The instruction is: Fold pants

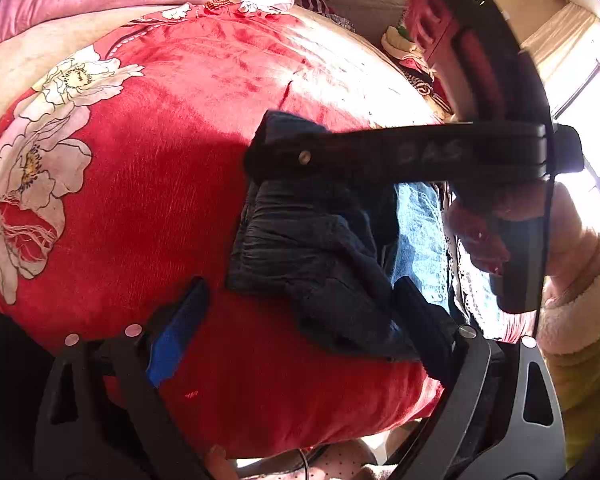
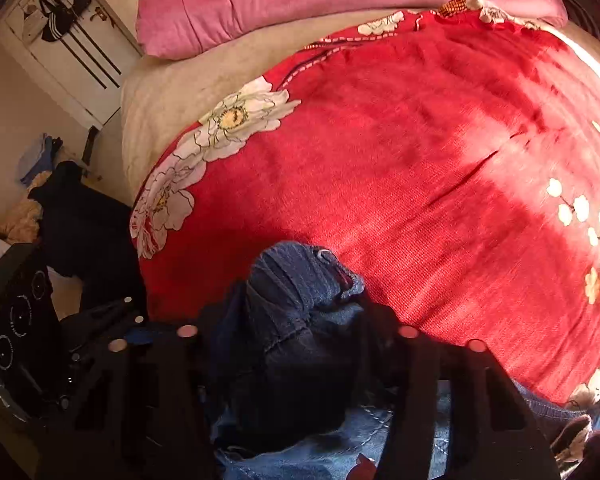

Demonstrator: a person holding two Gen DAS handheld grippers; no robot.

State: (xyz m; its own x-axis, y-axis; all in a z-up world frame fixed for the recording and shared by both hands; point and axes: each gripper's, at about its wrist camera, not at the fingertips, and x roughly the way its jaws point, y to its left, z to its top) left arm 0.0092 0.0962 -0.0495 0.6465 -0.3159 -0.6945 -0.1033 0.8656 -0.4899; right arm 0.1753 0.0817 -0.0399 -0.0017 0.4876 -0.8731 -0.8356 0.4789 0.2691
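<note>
- Right wrist view: the right tongs (image 2: pixel 296 332) are clenched on a bunched wad of the pants (image 2: pixel 296 300), dark denim gathered between the 2 fingers, with a metal button showing at the top of the bunch.
- Below that grip, paler denim of the same garment trails toward the bottom edge of the view, so the fabric runs from the tongs back toward the person.
- Left wrist view: the left tongs (image 1: pixel 300 320) stand released, the blue-padded finger (image 1: pixel 172 344) resting over bare blanket and the other finger just at the edge of the dark fabric; nothing is gripped between them.
- From the left tongs, the pants lie ahead and to the right, a crumpled dark heap with a lighter blue leg beyond it; the long axis seems to run roughly away from this camera, though the bunching makes that uncertain.
- The right gripper body crosses over the far end of the heap in this view, held by the person's right hand (image 1: pixel 512 232) in a fleecy cuff.
- Judged from this, the right side has the garment and the left is the free one, nearest to the loose near edge; the coming move likely turns on the left taking that edge.
- Everything sits on a bed with a red floral blanket (image 2: pixel 420 140); a pink pillow (image 2: pixel 300 0) lies at the far end.
</note>
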